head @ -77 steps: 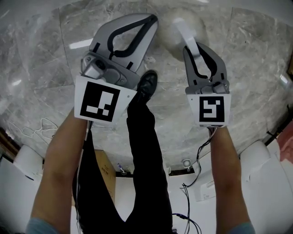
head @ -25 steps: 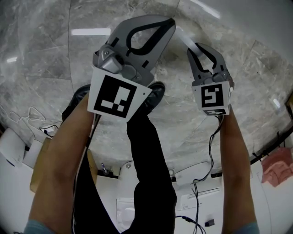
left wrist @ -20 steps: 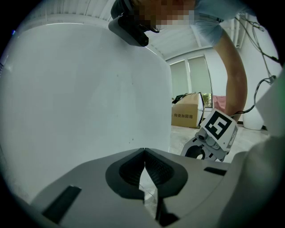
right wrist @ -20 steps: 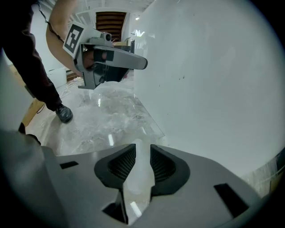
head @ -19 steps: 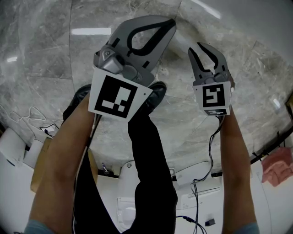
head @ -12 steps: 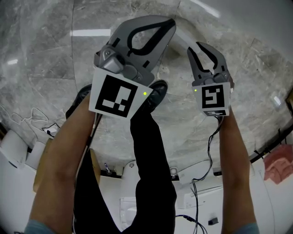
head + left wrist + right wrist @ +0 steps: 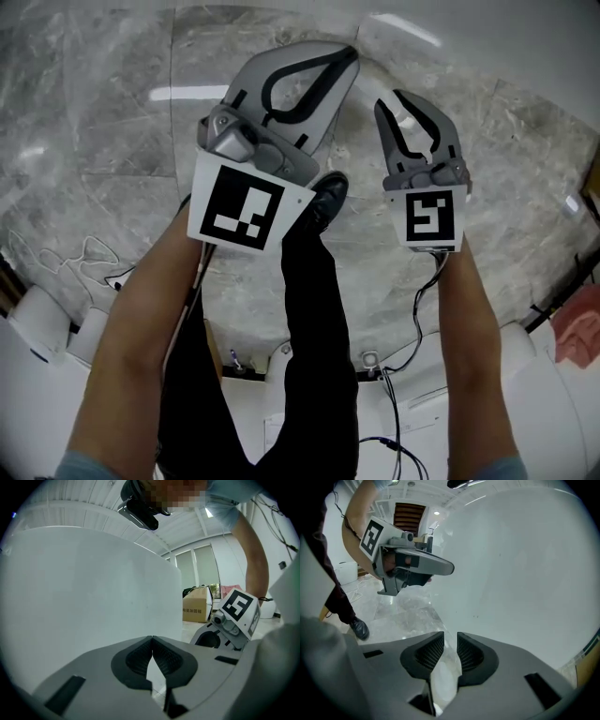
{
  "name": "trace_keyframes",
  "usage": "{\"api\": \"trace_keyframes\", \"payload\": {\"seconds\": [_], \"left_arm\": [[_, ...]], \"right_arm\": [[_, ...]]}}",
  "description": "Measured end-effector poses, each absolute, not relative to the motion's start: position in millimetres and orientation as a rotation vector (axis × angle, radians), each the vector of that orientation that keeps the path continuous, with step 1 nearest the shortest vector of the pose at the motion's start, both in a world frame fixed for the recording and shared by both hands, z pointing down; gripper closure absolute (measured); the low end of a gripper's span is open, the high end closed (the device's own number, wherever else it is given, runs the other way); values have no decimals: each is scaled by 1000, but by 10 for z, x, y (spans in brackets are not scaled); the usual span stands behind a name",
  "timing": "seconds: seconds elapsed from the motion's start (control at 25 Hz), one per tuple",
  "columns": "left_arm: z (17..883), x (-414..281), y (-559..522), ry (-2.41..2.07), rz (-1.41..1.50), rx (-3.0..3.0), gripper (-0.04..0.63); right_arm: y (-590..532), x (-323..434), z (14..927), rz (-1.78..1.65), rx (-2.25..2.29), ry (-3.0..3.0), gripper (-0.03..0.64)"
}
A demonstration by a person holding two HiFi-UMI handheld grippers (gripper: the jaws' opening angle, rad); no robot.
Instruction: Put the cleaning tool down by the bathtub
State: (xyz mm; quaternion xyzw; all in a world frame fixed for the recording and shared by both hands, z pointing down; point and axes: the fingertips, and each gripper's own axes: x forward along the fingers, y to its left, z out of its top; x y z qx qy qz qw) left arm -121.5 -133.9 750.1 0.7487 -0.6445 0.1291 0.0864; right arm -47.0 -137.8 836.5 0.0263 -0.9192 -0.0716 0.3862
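Cleaning tool [image 7: 440, 682]: it is showing only as a pale, blurred rounded piece low behind the gap of your right jaws, sitting where the marble floor [image 7: 404, 613] is meeting the bathtub [image 7: 525, 564] wall; neither gripper is touching it.
Right gripper [image 7: 450, 641]: you are holding it tilted down toward the tub's foot; its jaws are standing apart, having just been closing a little, with nothing between the pads.
Left gripper [image 7: 152, 642]: you are holding it above the floor beside the right one; its jaws are pressing together at the tips, pinching nothing.
Bathtub: its plain white outer wall is filling most of both gripper views; its inside is not showing, so its contents cannot be told.
Cardboard box [image 7: 195, 610]: it is standing on the floor past the tub's end in the left gripper view; its contents are not showing.
Shoe [image 7: 328, 195]: your black shoe is standing on the marble, below and between the 2 grippers in the head view.
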Motion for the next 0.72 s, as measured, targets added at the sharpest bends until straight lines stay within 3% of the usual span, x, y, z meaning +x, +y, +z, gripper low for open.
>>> {"api": "trace_keyframes", "payload": {"seconds": [0.72], "left_arm": [[5177, -1498, -1398, -2044, 196, 2263, 579]], "right_arm": [[-1624, -1186, 5449, -172, 507, -2699, 572]]}}
